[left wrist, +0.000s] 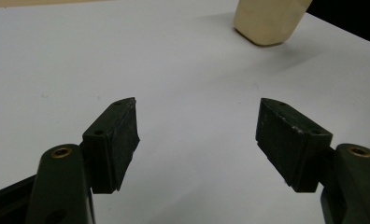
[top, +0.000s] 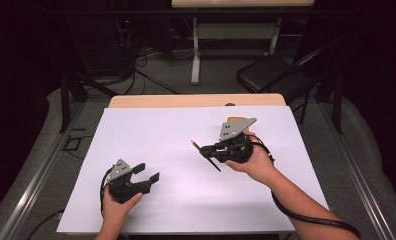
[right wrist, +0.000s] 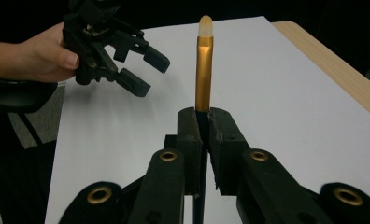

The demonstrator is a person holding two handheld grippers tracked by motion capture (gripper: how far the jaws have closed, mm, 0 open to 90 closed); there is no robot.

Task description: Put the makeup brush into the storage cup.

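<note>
A: Item one, the right gripper [right wrist: 201, 122]. What did we record?

B: We logged its jaws clamped on a pencil [right wrist: 204, 70], gold-bodied with a pale eraser end. In the high view the right gripper [top: 210, 150] sat right of centre over the white sheet [top: 156, 135], the pencil [top: 206, 155] held crosswise, clear of the sheet.

A: Item two, the left gripper [left wrist: 197, 135]?

B: We noted its jaws spread wide, nothing between them; it sat at the near left [top: 148, 172].

A: Anything else?

B: We listed a cream block [left wrist: 269, 21] at the far right of the sheet and a black chair [top: 273, 75] beyond the table [top: 151, 101].
</note>
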